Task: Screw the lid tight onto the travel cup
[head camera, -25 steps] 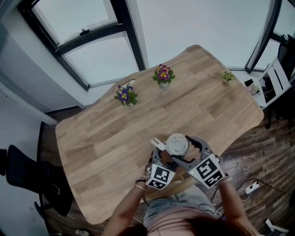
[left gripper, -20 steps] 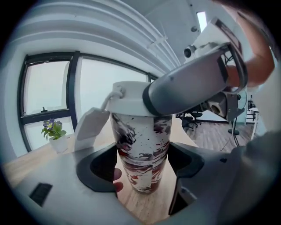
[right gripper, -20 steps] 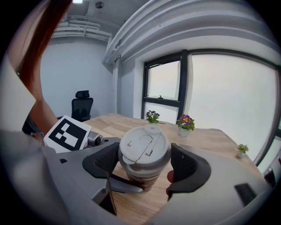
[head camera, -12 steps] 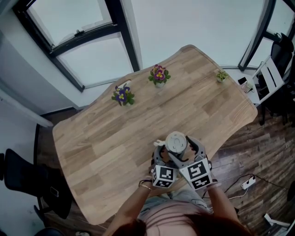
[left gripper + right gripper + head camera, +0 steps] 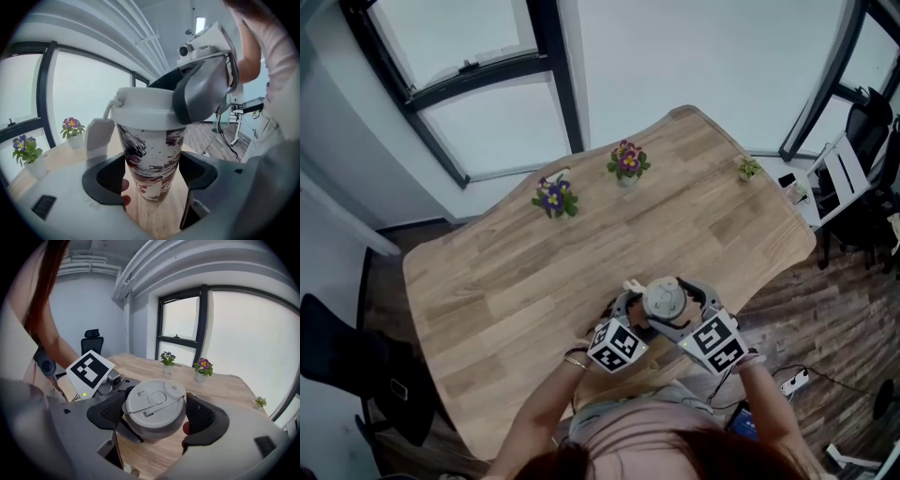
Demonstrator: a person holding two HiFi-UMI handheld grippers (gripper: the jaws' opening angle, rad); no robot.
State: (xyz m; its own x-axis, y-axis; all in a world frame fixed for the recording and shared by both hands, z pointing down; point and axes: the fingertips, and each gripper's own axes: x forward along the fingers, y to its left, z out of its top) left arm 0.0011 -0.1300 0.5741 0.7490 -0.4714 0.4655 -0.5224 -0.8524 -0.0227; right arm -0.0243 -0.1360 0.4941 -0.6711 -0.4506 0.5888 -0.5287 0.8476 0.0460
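Observation:
The travel cup [image 5: 150, 164], white with dark red and black marbling, stands near the table's front edge. My left gripper [image 5: 152, 177] is shut on its body, a pad pressed against each side. The grey-white lid [image 5: 154, 404] sits on top of the cup [image 5: 664, 298], and a white tab [image 5: 98, 137] hangs from it on a cord. My right gripper [image 5: 155, 417] reaches round the lid from above. Its jaws are opening, and the right pad stands a little off the rim. In the head view the left gripper [image 5: 639, 315] and right gripper [image 5: 684, 307] flank the cup.
Two potted flowers [image 5: 554, 197] [image 5: 627, 159] and a small green plant [image 5: 749, 169] stand along the far edge of the wooden table [image 5: 506, 291]. A black chair [image 5: 337, 352] is on the left, and white furniture [image 5: 839, 178] on the right.
Both grippers have stayed around the cup at the table's front edge. The left gripper's marker cube has turned and shifted slightly left. The head camera has moved a little.

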